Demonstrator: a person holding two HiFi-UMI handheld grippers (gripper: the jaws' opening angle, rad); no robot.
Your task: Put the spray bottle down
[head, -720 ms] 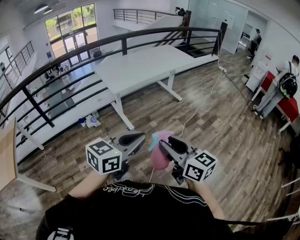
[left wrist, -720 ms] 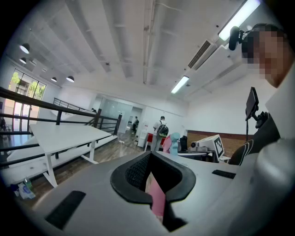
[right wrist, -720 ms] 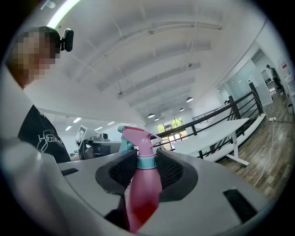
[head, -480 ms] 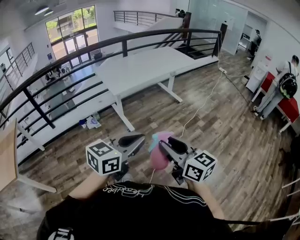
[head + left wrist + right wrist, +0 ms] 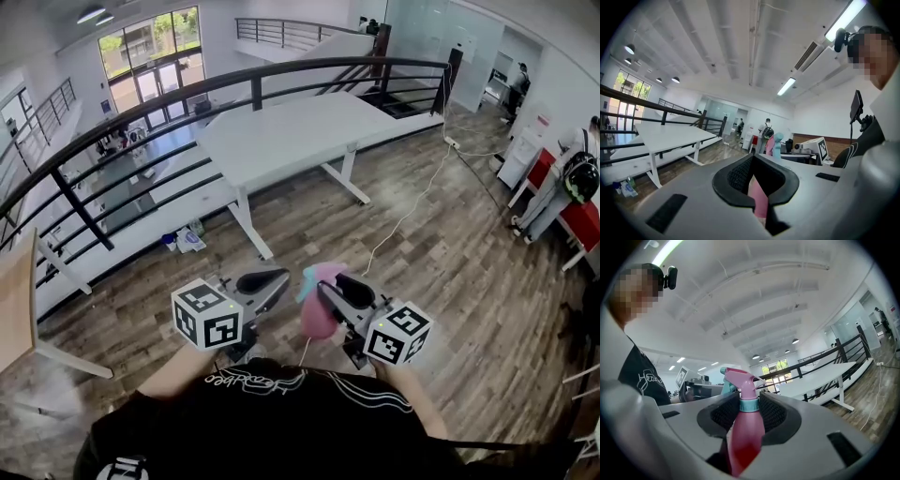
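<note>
A pink spray bottle [image 5: 318, 317] with a teal collar and pink trigger head stands upright between the jaws of my right gripper [image 5: 325, 298], held in the air in front of the person's chest. In the right gripper view the bottle [image 5: 743, 427] fills the gap and both black pads press on its neck, so the right gripper [image 5: 749, 403] is shut on it. My left gripper [image 5: 279, 277] hovers just left of the bottle, shut and holding nothing. In the left gripper view its jaw tips [image 5: 753, 159] meet, and the bottle's head [image 5: 776, 142] shows beyond them.
A long white desk [image 5: 281, 131] stands ahead beside a black railing [image 5: 253, 89]. A pale cable [image 5: 405, 208] runs across the wooden floor. A person with a backpack [image 5: 567, 178] stands at the far right by red furniture. A wooden tabletop edge [image 5: 14, 300] is at the left.
Both grippers and the bottle keep their places. Only the head view has shifted slightly, so the background sits a little further right.
</note>
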